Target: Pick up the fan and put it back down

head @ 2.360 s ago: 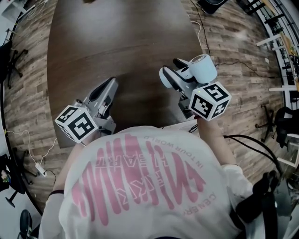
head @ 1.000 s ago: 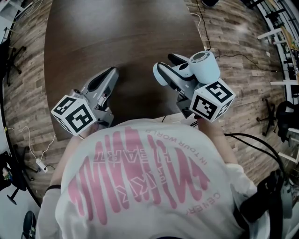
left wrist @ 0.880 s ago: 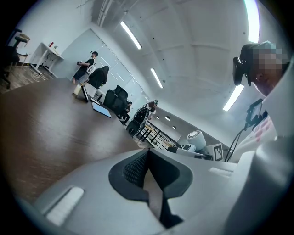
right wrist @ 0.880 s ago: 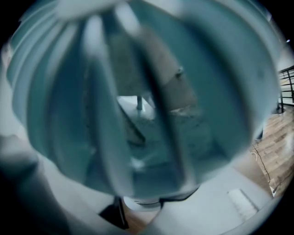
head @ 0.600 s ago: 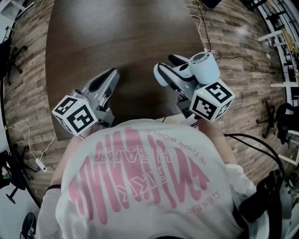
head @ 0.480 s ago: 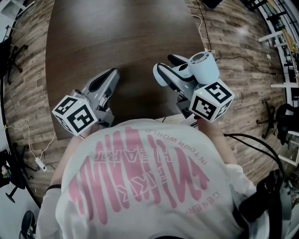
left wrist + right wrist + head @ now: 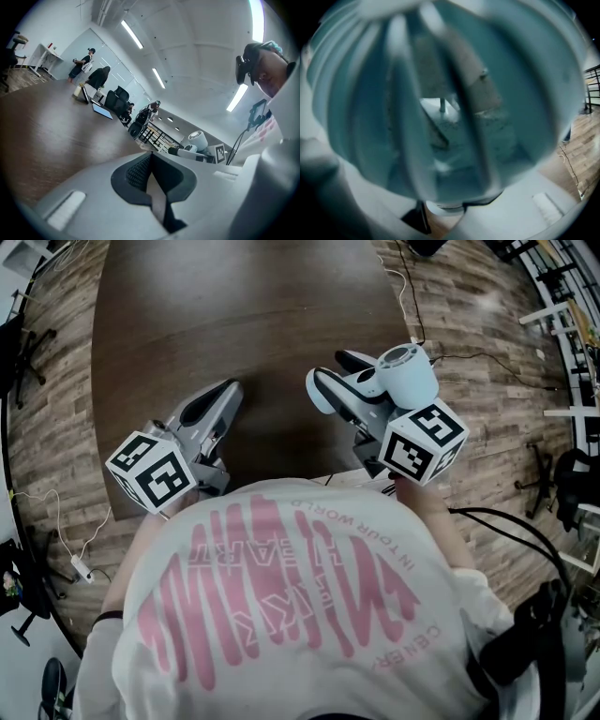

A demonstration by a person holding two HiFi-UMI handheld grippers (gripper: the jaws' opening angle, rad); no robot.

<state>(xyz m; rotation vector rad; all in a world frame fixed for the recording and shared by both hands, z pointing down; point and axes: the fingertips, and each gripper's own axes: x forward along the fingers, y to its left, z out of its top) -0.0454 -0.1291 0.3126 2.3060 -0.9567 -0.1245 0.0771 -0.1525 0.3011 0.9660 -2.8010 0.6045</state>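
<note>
a: where is the fan [image 7: 405, 373]?
b: in the right gripper [image 7: 336, 379], over the table [image 7: 234, 315]. the jaws squeeze its bottom part so it won't drop.
a: and the left gripper [image 7: 217, 404]?
b: jaws pressed together, nothing in them. one gripper is enough, i think.

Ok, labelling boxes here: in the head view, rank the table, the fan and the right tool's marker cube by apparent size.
1. Table.
2. Marker cube on the right tool.
3. Fan, a little smaller.
</note>
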